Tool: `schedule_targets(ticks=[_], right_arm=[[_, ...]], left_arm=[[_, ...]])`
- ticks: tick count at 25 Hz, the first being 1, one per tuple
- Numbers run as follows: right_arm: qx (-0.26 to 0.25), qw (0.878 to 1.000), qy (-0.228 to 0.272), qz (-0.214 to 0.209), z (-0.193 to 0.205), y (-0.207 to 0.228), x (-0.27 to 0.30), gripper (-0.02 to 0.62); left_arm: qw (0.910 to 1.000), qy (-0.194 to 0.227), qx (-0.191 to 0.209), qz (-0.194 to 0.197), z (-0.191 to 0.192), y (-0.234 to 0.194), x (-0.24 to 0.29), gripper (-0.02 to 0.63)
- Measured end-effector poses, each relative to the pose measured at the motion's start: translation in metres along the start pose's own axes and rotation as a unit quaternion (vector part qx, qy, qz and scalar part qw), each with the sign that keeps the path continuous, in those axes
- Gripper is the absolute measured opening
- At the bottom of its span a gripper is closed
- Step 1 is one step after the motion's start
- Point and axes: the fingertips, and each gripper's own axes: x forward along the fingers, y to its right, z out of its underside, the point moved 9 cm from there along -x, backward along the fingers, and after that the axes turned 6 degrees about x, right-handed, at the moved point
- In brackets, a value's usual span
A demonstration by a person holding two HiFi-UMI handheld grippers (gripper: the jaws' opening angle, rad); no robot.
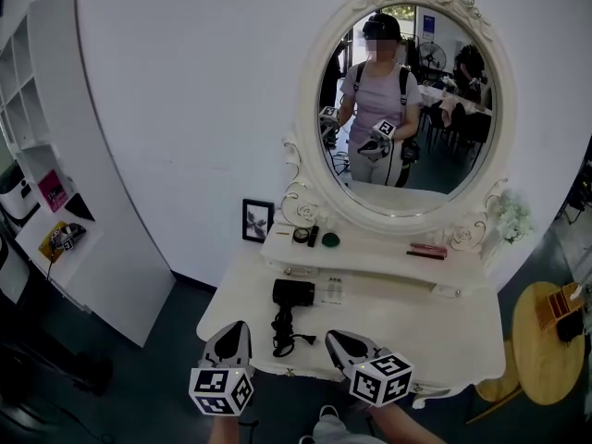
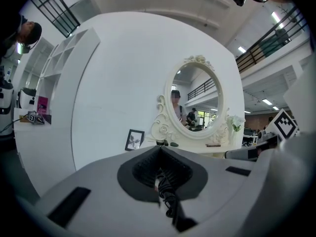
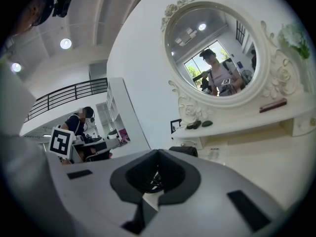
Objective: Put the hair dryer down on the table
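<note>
1. Two grippers hang at the near edge of the worktop (image 1: 416, 326): left gripper (image 1: 236, 327) and right gripper (image 1: 335, 337), each with fingers together and empty.
2. Between them lies the black cord (image 1: 282, 336).
3. Beyond, the hair dryer (image 1: 293, 292) lies on the worktop.

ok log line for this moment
hair dryer: lying on table | left gripper: shut, empty | right gripper: shut, empty | set-down: looks done

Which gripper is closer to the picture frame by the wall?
Left. The left gripper is almost straight below the picture frame in the head view; the right gripper is farther off, to its right.
</note>
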Motion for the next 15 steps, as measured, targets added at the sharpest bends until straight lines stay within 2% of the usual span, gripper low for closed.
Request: schedule_targets(ticks=[15], right_arm=[[-0.021, 1.0, 0.005, 0.009, 0.002, -0.005, -0.009, 0.002]], left_arm=[[1.0, 0.007, -0.002, 0.004, 0.008, 0.009, -0.017, 0.002]])
